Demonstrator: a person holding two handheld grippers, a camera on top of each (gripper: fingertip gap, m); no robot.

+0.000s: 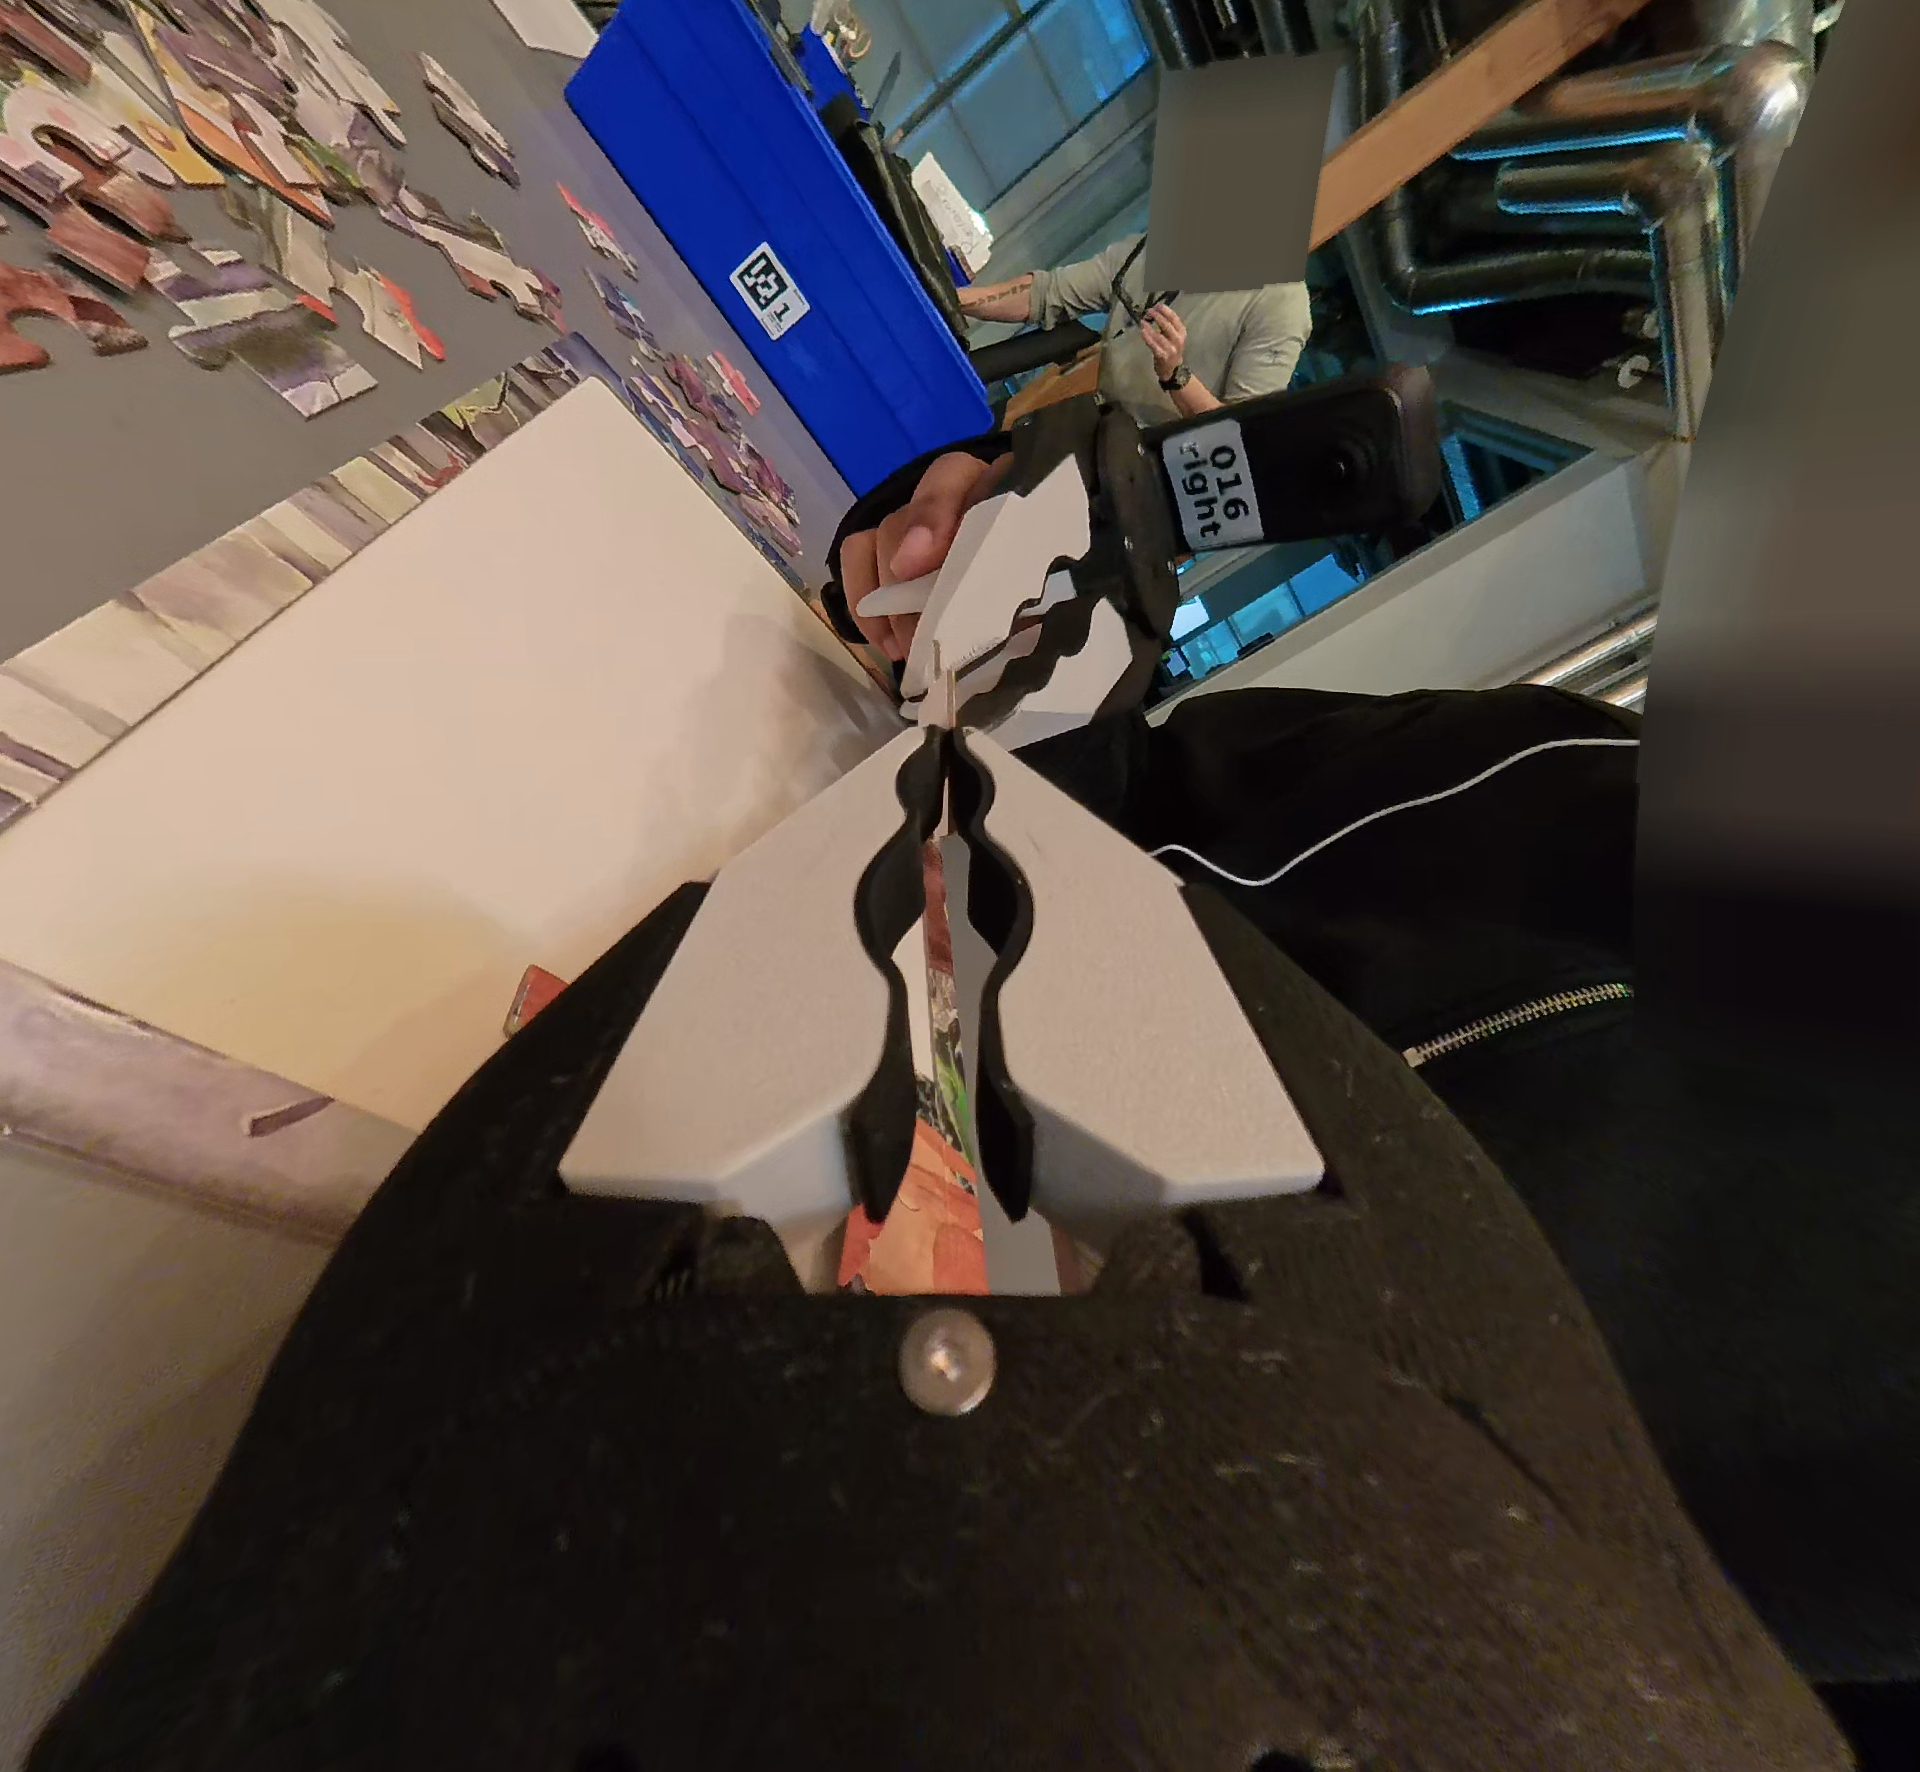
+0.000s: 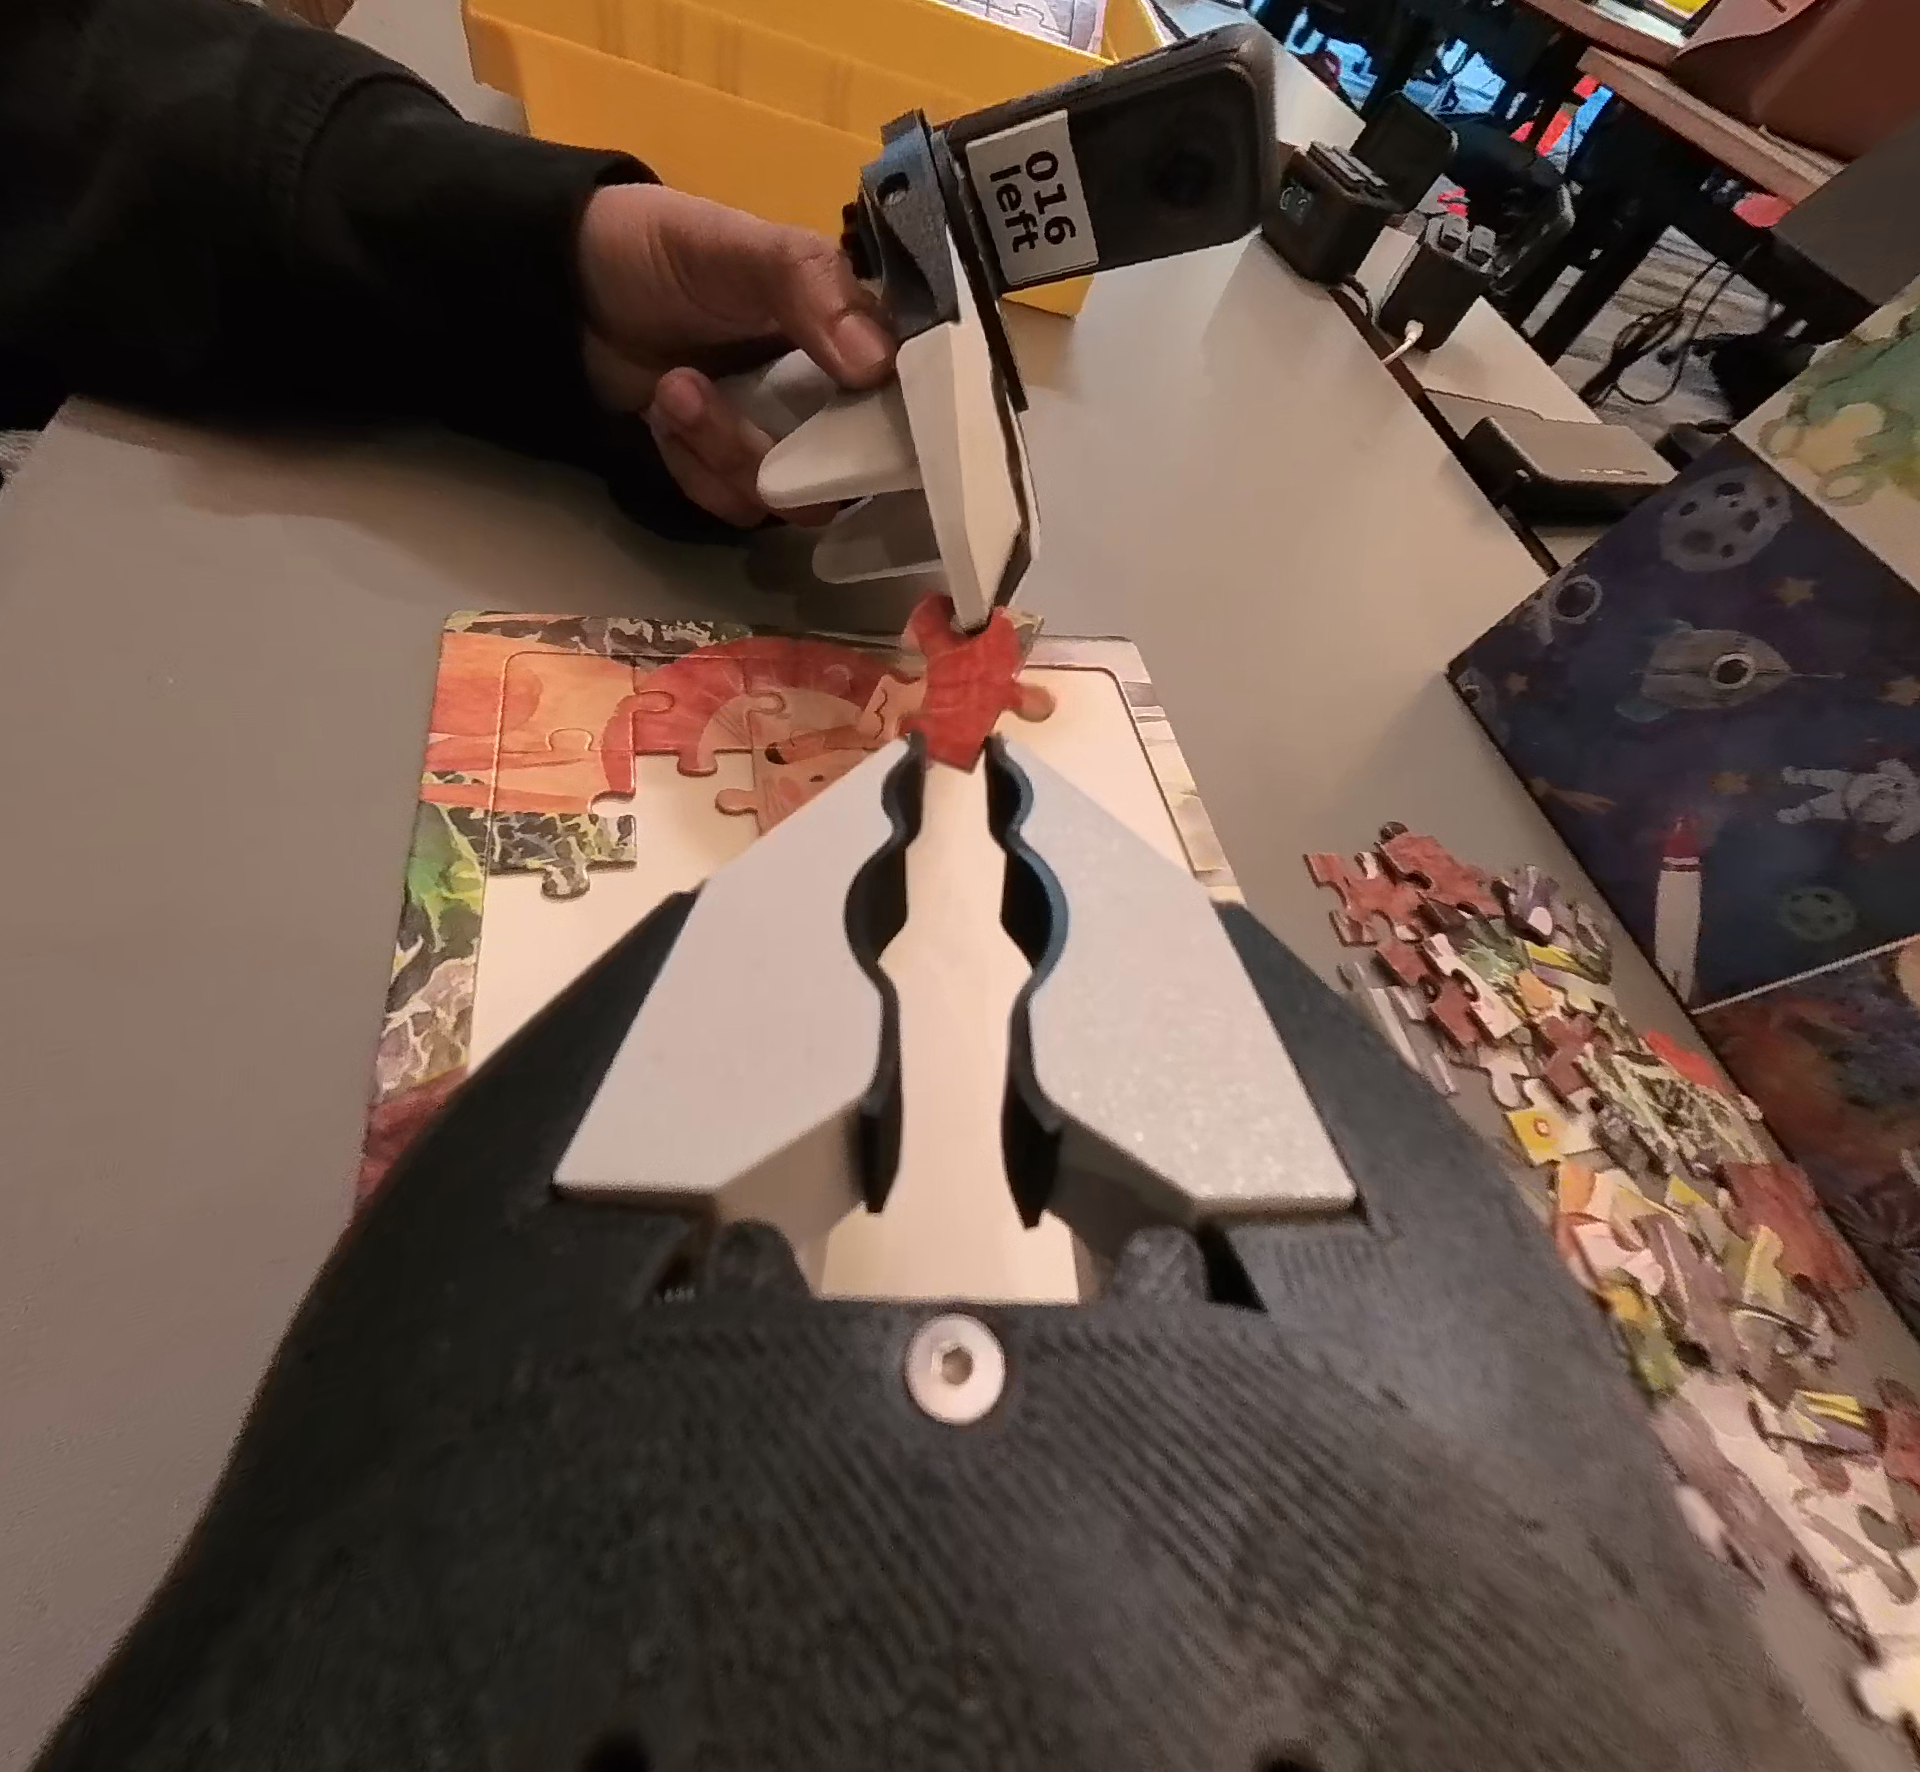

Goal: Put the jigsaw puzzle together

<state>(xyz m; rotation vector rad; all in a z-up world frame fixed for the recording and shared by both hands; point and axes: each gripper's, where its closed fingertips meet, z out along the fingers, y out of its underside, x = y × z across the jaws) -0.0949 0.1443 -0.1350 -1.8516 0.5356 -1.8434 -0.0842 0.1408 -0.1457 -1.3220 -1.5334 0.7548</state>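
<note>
Nearest in the right wrist view, the right gripper [image 2: 951, 756] points along its own two fingers, which stand slightly spread with a clear gap between them and hold nothing; their tips sit just at the lower edge of a red jigsaw piece [image 2: 961, 688], probably ready to steady it or take it over. That piece hangs upright over the puzzle tray [image 2: 1169, 746], pinched at its top edge by the left gripper [image 2: 982, 616], whose fingers are pressed together on it; in the left wrist view the same piece shows edge-on as a thin strip between those closed fingers. It is likely held upright so it can be turned and lowered into its slot. Below the piece, the tray's far left corner is already filled with joined orange and red pieces [image 2: 665, 735], while the near part of the tray is bare cream board. To the right of the tray lies a heap of loose pieces [image 2: 1579, 1057] on the grey table [image 2: 1226, 475]. Beyond the tray stands a yellow bin [image 2: 665, 60].
</note>
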